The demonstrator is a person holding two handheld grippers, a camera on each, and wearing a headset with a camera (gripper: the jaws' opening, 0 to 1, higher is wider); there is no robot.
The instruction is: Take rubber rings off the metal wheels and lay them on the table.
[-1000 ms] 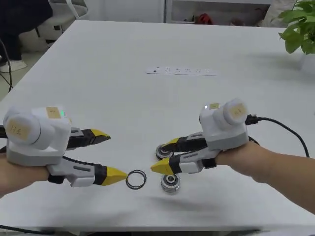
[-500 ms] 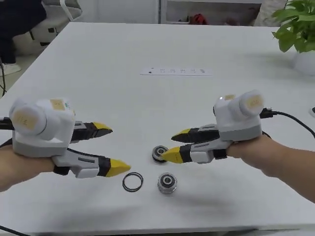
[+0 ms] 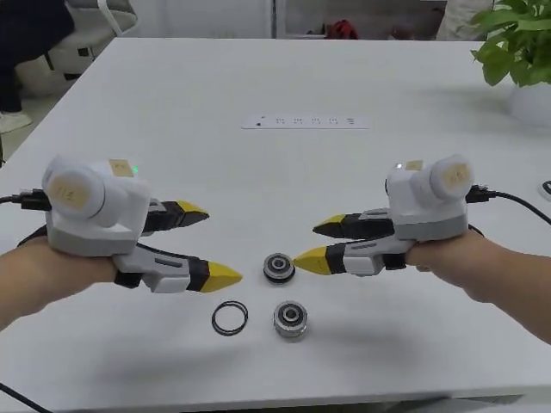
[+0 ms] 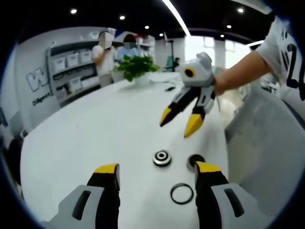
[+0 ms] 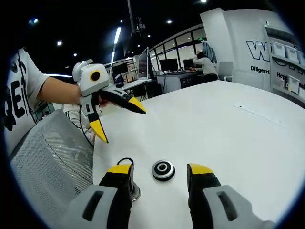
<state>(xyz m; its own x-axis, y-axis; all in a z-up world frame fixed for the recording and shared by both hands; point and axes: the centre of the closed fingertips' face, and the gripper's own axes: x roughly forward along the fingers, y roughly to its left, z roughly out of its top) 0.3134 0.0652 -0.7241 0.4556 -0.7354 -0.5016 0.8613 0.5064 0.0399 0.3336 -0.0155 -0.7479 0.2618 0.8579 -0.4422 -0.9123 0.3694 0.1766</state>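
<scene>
Two hand-held grippers hover over a white table (image 3: 172,103), their yellow tips pointing at each other across a small cluster of parts. The left gripper (image 3: 211,243) is held at the left by a hand, its jaws spread wide with nothing between them. The lower jaw tip is just above and left of a thin black rubber ring (image 3: 230,317), which lies flat on the table and free of any wheel.

Just right of the ring, and apart from it, a bare silver metal wheel (image 3: 291,317) lies flat near the front edge. Behind it, between the two sets of jaw tips, a second metal wheel with a dark outer band (image 3: 279,267) also lies flat. The two wheels are near each other but not touching.

In the left gripper view the dark-banded wheel shows between that gripper's own jaws, with the ring closer in, near the right-hand jaw. The right gripper view frames the same wheel between its jaws.

The right gripper (image 3: 312,243) is likewise gaping and empty, its lower tip just beside the dark-banded wheel. A black cable (image 3: 516,200) trails from its back.

Farther back a flat white power strip (image 3: 306,122) lies across the middle of the table, and a green leafy plant (image 3: 512,47) stands at the far right corner.
</scene>
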